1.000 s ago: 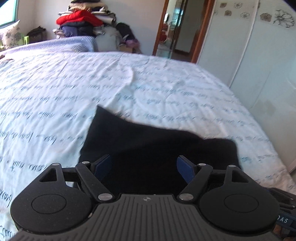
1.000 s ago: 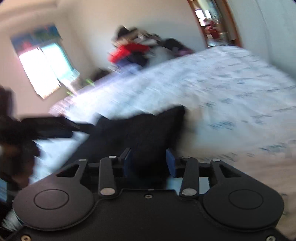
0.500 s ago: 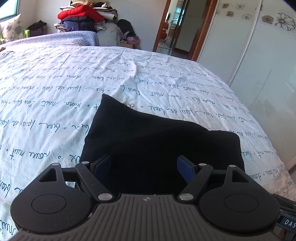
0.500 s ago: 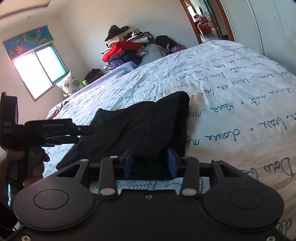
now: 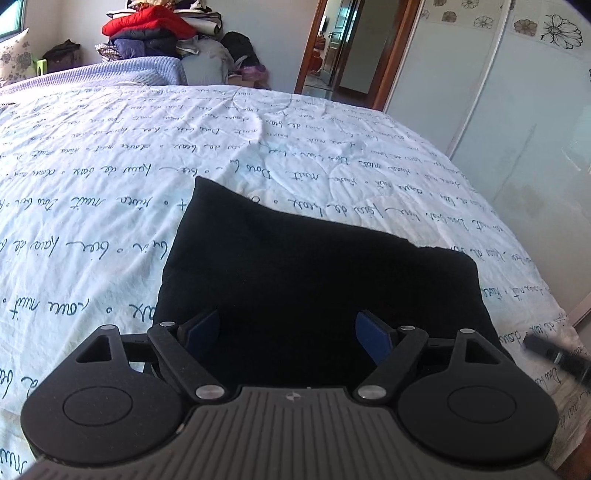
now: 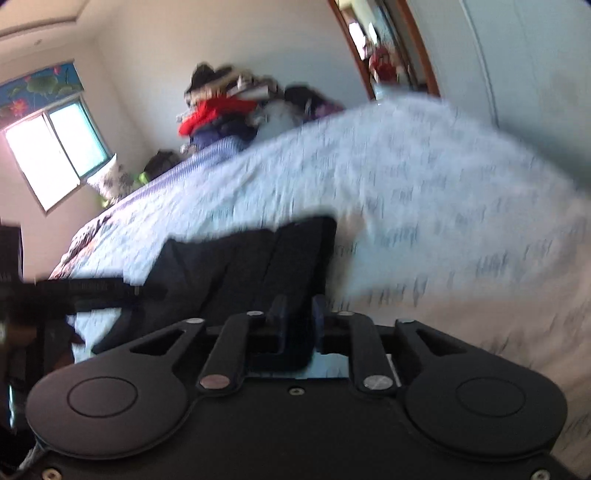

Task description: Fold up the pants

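Bed (image 5: 110, 177) with script-printed quilt carries the black pants (image 5: 314, 266), folded, long axis crosswise before both grippers; left gripper (image 5: 288, 332) hangs released above the near edge; right gripper (image 6: 297, 319), jaws just closing, pinches the nearest hem, better placed to lift.

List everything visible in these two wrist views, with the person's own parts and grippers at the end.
pants: one, black, folded flat on the near part of the bed
bedspread: one, white with dark script, covering the bed
clothes pile: one, red and dark items, against the far wall
window: one, bright, far left wall
doorway: one, brown frame, far right
wardrobe door: pale, flower decals, right
hand: one, blurred, holding the left tool
left gripper: open above the pants
right gripper: jaws just closing, nearly together; blur hides any cloth between
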Action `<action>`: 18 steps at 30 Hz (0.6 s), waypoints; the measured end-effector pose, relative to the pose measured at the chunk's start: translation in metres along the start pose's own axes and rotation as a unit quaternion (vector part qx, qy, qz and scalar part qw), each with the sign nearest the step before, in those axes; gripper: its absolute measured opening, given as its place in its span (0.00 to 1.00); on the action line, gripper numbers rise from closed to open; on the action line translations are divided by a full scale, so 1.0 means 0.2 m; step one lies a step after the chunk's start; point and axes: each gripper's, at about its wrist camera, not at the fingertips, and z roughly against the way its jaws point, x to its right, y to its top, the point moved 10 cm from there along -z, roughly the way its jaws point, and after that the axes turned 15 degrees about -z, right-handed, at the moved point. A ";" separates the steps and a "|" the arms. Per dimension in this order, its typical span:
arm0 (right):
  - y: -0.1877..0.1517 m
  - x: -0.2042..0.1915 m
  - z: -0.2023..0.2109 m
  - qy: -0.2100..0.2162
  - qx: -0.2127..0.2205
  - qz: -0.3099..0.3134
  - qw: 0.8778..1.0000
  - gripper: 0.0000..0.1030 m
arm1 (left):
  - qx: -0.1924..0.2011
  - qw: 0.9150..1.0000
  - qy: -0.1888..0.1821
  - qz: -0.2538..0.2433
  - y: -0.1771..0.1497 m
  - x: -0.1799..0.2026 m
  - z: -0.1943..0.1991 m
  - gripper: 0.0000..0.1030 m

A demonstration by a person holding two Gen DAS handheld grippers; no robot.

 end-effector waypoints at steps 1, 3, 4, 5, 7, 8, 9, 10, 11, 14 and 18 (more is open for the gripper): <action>0.06 -0.04 -0.01 0.008 0.006 0.020 1.000 0.17 | 0.001 1.000 0.000 -0.002 0.01 0.00 0.00 0.81; 0.12 -0.15 -0.11 0.027 -0.015 0.075 0.997 0.17 | -0.005 1.000 -0.003 0.000 0.01 0.00 -0.02 0.81; 0.13 -0.19 -0.19 0.032 -0.033 0.100 0.994 0.17 | -0.010 1.000 -0.006 0.002 0.00 0.00 -0.03 0.81; 0.12 -0.22 -0.28 0.034 -0.056 0.121 0.991 0.17 | -0.011 1.000 -0.008 0.001 0.00 0.00 -0.04 0.81; 0.09 -0.24 -0.46 0.022 -0.092 0.148 0.984 0.17 | -0.007 1.000 -0.010 -0.008 -0.01 0.00 -0.03 0.82; 0.08 -0.22 -0.54 0.010 -0.105 0.163 0.981 0.17 | -0.006 1.000 -0.008 -0.017 -0.02 0.00 -0.04 0.83; 0.07 -0.20 -0.61 -0.005 -0.110 0.175 0.978 0.17 | -0.008 1.000 -0.001 -0.028 -0.02 0.00 -0.04 0.84; 0.08 -0.18 -0.66 -0.011 -0.114 0.179 0.977 0.19 | -0.012 0.999 0.008 -0.039 -0.03 -0.01 -0.06 0.83; 0.09 -0.18 -0.69 -0.012 -0.118 0.170 0.978 0.19 | -0.016 0.999 0.016 -0.048 -0.04 -0.02 -0.06 0.82; 0.12 -0.28 -0.64 -0.013 -0.102 0.184 0.978 0.20 | -0.002 0.998 0.022 -0.058 -0.04 -0.03 -0.01 0.84; 0.02 -0.44 -0.69 -0.002 -0.134 0.249 0.959 0.20 | -0.009 0.998 -0.009 -0.060 -0.06 -0.01 -0.03 0.85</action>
